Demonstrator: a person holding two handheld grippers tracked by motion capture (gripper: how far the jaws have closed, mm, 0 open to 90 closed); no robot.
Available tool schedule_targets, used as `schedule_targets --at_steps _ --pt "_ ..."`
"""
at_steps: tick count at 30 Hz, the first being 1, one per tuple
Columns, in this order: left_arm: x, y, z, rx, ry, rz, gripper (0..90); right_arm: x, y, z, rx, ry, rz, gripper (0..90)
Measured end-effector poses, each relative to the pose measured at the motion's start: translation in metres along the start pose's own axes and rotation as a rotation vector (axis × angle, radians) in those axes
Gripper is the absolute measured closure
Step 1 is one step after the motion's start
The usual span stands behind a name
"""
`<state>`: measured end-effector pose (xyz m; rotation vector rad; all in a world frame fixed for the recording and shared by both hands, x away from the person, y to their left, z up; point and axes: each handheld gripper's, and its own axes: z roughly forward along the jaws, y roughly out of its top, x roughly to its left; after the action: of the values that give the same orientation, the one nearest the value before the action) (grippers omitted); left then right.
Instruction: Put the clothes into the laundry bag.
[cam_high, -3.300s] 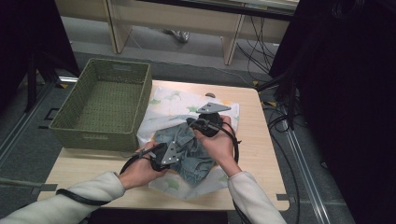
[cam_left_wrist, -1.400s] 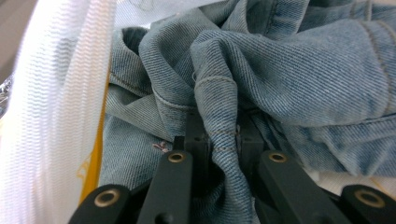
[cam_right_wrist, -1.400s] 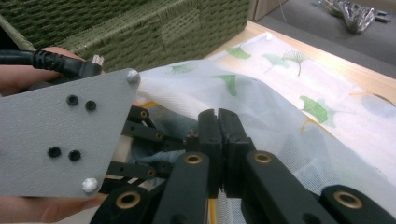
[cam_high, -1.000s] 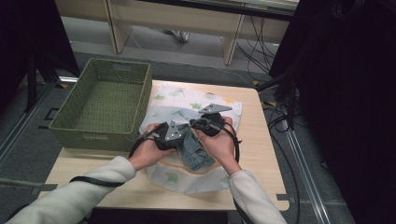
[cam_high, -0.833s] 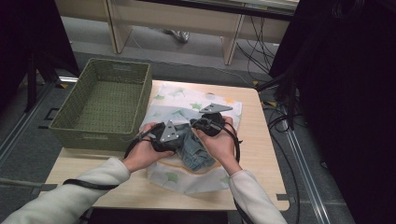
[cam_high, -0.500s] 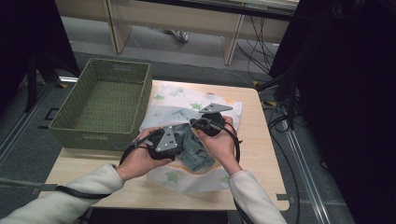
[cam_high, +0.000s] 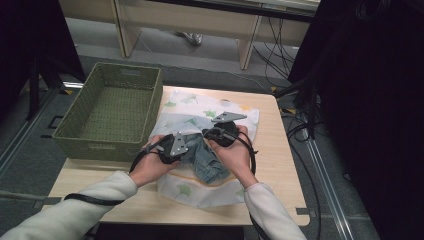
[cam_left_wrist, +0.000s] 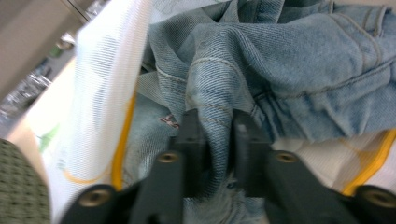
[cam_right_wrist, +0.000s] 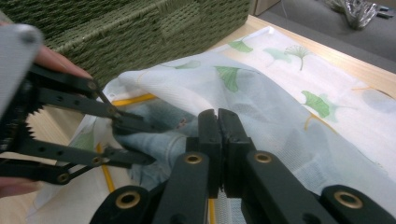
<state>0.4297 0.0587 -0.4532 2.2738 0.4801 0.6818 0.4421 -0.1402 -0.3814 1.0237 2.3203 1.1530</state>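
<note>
The left gripper (cam_left_wrist: 215, 140) has its two black jaws clamped on a raised fold of the denim garment (cam_left_wrist: 299, 79), a ridge of pale blue cloth standing up between them with a stitched seam running over its top. Beyond the jaw tips the rest of the denim lies in loose folds, spreading up and to the right in that gripper's own view. To the left of the jaws rises the white mesh bag (cam_left_wrist: 112, 79), its yellow trim curving down beside the left jaw; more yellow trim shows off to the lower right.

The right gripper (cam_right_wrist: 218, 122) has its jaws pressed together, and the white mesh meets them at the tips (whether a pinch of it is caught between them I cannot tell). Just ahead and left of those tips lies the denim, half under the mesh, with the left gripper's open-frame linkage reaching in from the left side and its jaws closed on the blue cloth. Past both tools, further ahead and left, stands the woven green basket (cam_right_wrist: 140, 28); the bag's leaf-printed fabric stretches away to the right across the wooden table (cam_right_wrist: 355, 70).

From the high view, both grippers sit close together over the middle of the bag, the left gripper (cam_high: 172, 150) near the basket's (cam_high: 112, 107) front corner, the right gripper (cam_high: 220, 135) just beside it, and the denim (cam_high: 207, 162) bunched directly below and between the two hands.
</note>
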Motion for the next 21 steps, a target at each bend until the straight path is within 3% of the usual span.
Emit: schedule_targets --at_steps 2,7,15,18,21 --pt "0.0 0.001 0.001 -0.014 -0.005 -0.018 84.0 0.002 0.0 0.001 0.0 0.003 -0.014 90.0" --pt "0.007 0.009 -0.004 -0.086 0.007 -0.084 85.8 0.009 0.005 -0.002 -0.018 0.015 -0.026 90.0" --pt "0.016 0.026 -0.015 -0.237 0.095 -0.132 86.1 0.021 0.02 -0.02 -0.107 0.023 -0.057 90.0" --pt "0.013 0.025 -0.008 -0.232 0.116 -0.112 85.9 0.023 0.022 -0.023 -0.119 0.023 -0.057 90.0" --pt "0.009 0.017 0.01 -0.185 0.126 -0.089 85.4 0.021 0.02 -0.021 -0.111 0.027 -0.045 90.0"
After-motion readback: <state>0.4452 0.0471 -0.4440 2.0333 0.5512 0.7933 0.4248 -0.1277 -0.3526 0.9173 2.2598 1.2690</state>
